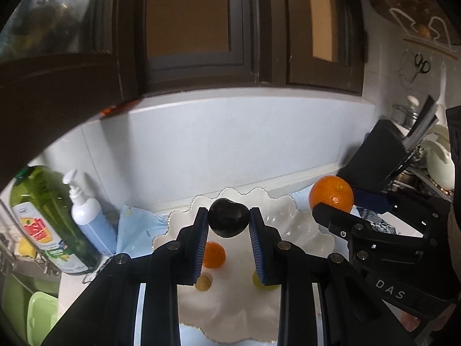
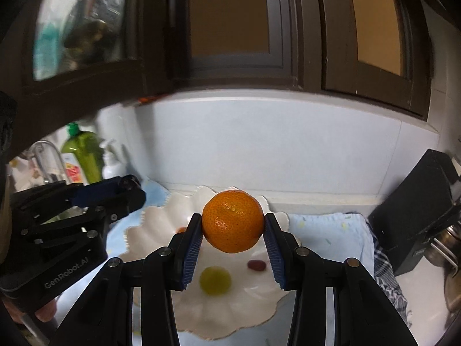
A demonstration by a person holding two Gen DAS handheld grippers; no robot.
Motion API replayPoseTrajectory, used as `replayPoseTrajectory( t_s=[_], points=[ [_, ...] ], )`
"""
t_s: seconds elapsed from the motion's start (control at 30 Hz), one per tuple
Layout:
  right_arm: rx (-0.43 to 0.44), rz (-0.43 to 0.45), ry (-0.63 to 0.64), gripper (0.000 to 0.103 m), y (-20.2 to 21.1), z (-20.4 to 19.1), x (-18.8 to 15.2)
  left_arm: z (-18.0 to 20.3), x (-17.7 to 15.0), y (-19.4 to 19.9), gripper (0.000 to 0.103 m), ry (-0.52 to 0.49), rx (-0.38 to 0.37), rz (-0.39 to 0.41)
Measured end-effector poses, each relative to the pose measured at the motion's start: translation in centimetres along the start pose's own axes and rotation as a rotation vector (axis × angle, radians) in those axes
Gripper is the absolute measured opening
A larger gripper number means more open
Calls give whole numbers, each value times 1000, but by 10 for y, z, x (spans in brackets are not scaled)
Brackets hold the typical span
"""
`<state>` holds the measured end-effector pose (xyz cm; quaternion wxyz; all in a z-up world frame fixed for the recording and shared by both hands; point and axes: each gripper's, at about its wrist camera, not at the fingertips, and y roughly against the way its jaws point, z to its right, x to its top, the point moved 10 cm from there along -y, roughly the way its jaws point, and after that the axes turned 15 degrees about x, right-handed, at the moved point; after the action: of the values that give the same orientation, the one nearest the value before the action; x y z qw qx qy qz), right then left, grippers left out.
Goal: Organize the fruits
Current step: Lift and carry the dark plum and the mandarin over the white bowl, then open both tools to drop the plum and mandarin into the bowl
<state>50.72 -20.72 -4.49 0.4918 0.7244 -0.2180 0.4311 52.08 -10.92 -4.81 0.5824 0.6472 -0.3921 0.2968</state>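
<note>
Two fruits are in the air at once, both above the white scalloped ceramic dish [image 1: 299, 225], and that is where the risk lies. The left gripper [image 1: 229, 220] is clamped on a dark, glossy, heart-shaped plum-like fruit [image 1: 229, 221], pinched only near the fingertips; a smooth skin held that far out could squirt free if the hand tilts or jolts. The right gripper [image 2: 232, 222] is clenched on a round orange mandarin with pebbled peel [image 2: 232, 220], again gripped at the tips. In the left wrist view the same mandarin hangs just beyond the dish's right rim, close to the other tool, so the two grippers could knock together if both reach for the dish at the same time.

A drop from above the dish may be my main worry (the ceramic looks thin and fluted): a falling mandarin could strike the fruit already lying there, or bounce over the rim onto the pale blue cloth [image 2: 325, 230] beneath the dish.

Inside the dish, as far as I can see, lie a small orange mandarin [image 1: 213, 255], a pale tan round fruit [image 1: 203, 283], a yellow-green grape-like fruit [image 2: 215, 281] and a small reddish-brown oval fruit [image 2: 256, 265]. They are well apart from one another, leaving bare ceramic near the middle of the dish.
</note>
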Motion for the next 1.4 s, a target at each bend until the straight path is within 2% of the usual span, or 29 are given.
replayPoseTrajectory(
  t_s=[0.27,0.47,0.77,1.03,1.13,1.23,1.3,1.4],
  points=[
    [-10,-103,-55,44,-48,32,-3,13,-5,-63,29,-16,-37,-137],
    [-21,-205,-69,44,-83,51,-15,21,-12,-99,29,-52,-20,-203],
    [-29,-313,-106,44,-115,72,-32,25,-26,-139,29,-103,-11,-285],
    [-24,-356,-112,44,-129,76,-41,25,-36,-154,30,-113,4,-323],
    [-24,-363,-112,44,-131,77,-43,23,-34,-155,47,-108,4,-318],
    [-21,-366,-121,47,-134,78,-43,15,-30,-154,52,-99,37,-303],
    [-37,-363,-120,60,-133,79,-42,9,-28,-153,57,-84,48,-305],
    [-56,-342,-107,62,-128,80,-39,-1,-26,-150,61,-68,77,-297]
  ],
)
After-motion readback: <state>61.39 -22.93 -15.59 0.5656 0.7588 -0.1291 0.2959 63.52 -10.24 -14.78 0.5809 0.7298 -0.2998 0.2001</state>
